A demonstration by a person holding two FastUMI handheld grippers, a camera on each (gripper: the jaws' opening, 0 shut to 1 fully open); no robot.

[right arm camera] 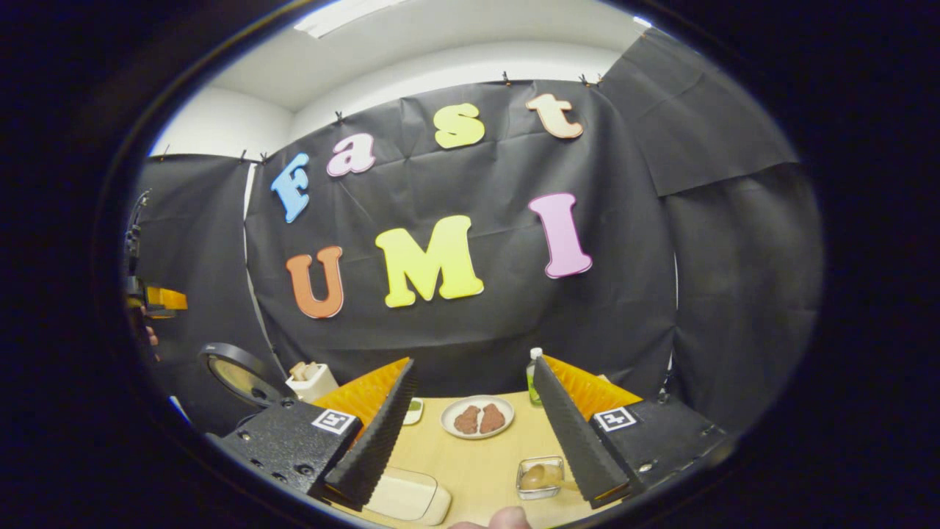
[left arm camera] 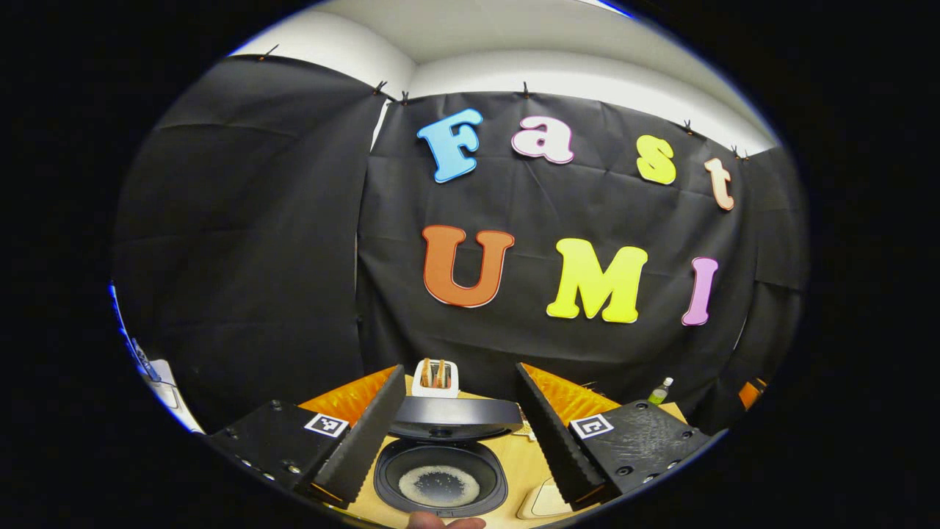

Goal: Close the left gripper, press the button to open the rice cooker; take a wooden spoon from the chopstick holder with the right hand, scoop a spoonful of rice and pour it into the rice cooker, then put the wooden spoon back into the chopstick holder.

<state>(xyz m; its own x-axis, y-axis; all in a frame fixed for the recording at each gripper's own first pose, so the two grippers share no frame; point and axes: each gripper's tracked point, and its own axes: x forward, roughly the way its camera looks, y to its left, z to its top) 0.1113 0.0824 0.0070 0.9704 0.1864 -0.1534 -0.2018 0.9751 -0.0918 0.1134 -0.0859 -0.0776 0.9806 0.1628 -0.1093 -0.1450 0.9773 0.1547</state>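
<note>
At the left of the right gripper view stands the rice cooker (right arm camera: 239, 376), its round lid raised and tilted back, with the white chopstick holder (right arm camera: 311, 380) just beside it to the right, wooden handles rising from its top. Both lie to the left of the right claw (right arm camera: 474, 430), outside the span of its fingers, which are spread wide and grip nothing. Directly between those fingers lies the table (right arm camera: 477, 455), bearing a plate (right arm camera: 477, 416) of brown food farther off and a small clear container (right arm camera: 541, 476) close to the right finger. A green bottle (right arm camera: 534, 375) stands at the table's back edge.

From the left gripper view, the open rice cooker (left arm camera: 440, 477) sits straight ahead and below the left claw (left arm camera: 459, 430), whose fingers are likewise spread wide and empty. Its inner pot shows a thin pale layer at the bottom. The chopstick holder (left arm camera: 435, 378) stands behind the raised lid.

By this layout, the spoon fetch appears to require the right claw to swing leftward; the handles' long axes stand roughly upright.
</note>
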